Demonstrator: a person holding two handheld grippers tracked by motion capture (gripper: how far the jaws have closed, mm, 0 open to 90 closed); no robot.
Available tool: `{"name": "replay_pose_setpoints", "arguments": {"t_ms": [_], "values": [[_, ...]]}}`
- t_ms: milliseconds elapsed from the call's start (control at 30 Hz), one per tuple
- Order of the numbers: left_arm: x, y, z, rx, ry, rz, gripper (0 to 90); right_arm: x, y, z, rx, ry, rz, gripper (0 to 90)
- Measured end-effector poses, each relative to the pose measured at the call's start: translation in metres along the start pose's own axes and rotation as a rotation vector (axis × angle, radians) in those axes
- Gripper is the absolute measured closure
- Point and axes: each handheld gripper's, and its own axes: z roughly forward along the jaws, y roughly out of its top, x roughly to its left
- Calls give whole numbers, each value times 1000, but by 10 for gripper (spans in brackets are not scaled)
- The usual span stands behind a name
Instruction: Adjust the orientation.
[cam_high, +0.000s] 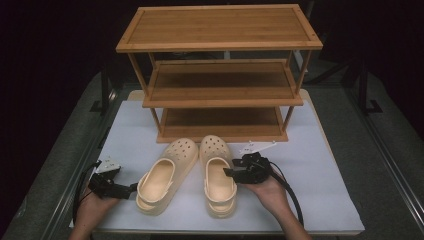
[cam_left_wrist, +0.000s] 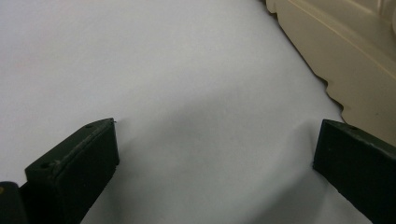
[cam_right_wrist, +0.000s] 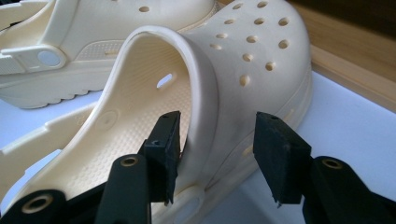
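Cream clogs both sit on the white tabletop at 6 o'clock of the empty rack (cam_high: 220, 75), so nothing is shelved yet. The right hand-held gripper (cam_right_wrist: 217, 144) straddles the right clog's (cam_right_wrist: 243, 70) side wall, jaws not yet pinching. The left hand-held gripper (cam_left_wrist: 215, 158) gapes empty by the left clog (cam_high: 165, 177).

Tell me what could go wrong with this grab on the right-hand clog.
The right gripper straddles only the thin side wall of the right clog; the outer jaw isn't touching yet, so the soft rim could fold or slip. Lifted from one side, it may tilt and bump the left clog or the shelf rack.
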Motion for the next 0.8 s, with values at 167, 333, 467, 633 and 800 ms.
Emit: {"name": "replay_pose_setpoints", "arguments": {"t_ms": [167,333,467,633,800], "values": [[0,0,0,0,0,0,0,-1,0,-3,3,-20,-15,507],[0,0,0,0,0,0,0,-6,0,-8,7,-61,-25,507],[0,0,0,-1,0,0,0,-12,-2,-13,6,-82,-18,506],[0,0,0,-1,1,1,0,-18,-4,-17,5,-99,-16,503],[0,1,-2,0,-6,2,0,-18,-5,-18,-1,-83,-20,504]]}}
